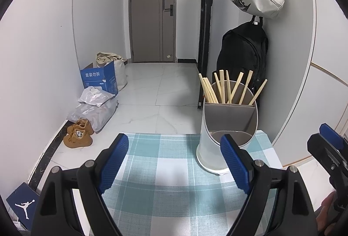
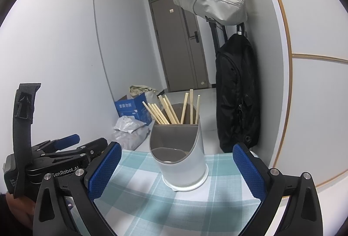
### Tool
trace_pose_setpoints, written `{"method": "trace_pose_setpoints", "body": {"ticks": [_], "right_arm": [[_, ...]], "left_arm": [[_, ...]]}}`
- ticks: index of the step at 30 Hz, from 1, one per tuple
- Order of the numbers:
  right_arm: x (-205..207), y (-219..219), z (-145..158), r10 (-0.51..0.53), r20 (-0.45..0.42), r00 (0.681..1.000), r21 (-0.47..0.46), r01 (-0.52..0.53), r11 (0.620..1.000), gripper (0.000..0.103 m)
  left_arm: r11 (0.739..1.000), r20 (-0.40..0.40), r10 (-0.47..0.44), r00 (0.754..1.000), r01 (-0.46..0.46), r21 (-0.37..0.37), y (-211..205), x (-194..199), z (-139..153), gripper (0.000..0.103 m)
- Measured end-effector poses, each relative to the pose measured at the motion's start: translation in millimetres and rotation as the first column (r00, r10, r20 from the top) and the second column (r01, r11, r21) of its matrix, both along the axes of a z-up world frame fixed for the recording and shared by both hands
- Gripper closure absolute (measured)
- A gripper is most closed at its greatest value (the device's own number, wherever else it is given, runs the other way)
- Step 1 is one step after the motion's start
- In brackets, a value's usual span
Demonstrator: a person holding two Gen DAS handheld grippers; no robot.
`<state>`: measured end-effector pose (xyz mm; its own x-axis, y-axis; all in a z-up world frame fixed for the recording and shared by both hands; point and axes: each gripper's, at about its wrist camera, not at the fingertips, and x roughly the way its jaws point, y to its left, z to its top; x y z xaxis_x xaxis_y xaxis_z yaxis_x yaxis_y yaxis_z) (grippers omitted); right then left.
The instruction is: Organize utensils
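the chopsticks (image 1: pixel 226 88) are seen standing in the rear compartment of the white utensil holder (image 1: pixel 217 149), which is set upright on the checked surface (image 1: pixel 156 170); the front compartment appears empty. no loose utensil is visible on the cloth, so the sorting is judged largely done. the left hand-held gripper (image 1: pixel 174 162) is held with its jaws apart and empty, short of the holder; the right hand-held gripper (image 2: pixel 176 168) is likewise spread and empty, the holder lying ahead between its fingers. brown shoes (image 1: pixel 79 132) on the floor are shown only in the left view; the left gripper's strap only in the right view.
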<state>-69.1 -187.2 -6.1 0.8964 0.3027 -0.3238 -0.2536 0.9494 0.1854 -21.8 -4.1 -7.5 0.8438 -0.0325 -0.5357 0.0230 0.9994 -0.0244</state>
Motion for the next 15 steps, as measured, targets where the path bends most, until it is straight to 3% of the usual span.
{"method": "trace_pose_setpoints", "body": {"ticks": [15], "right_arm": [[1.7, 0.6, -2.3, -0.004, -0.005, 1.0, -0.01, 0.004, 1.0, 0.0]], "left_arm": [[1.0, -0.002, -0.007, 1.0, 0.007, -0.006, 0.4, -1.0, -0.2, 0.02]]}}
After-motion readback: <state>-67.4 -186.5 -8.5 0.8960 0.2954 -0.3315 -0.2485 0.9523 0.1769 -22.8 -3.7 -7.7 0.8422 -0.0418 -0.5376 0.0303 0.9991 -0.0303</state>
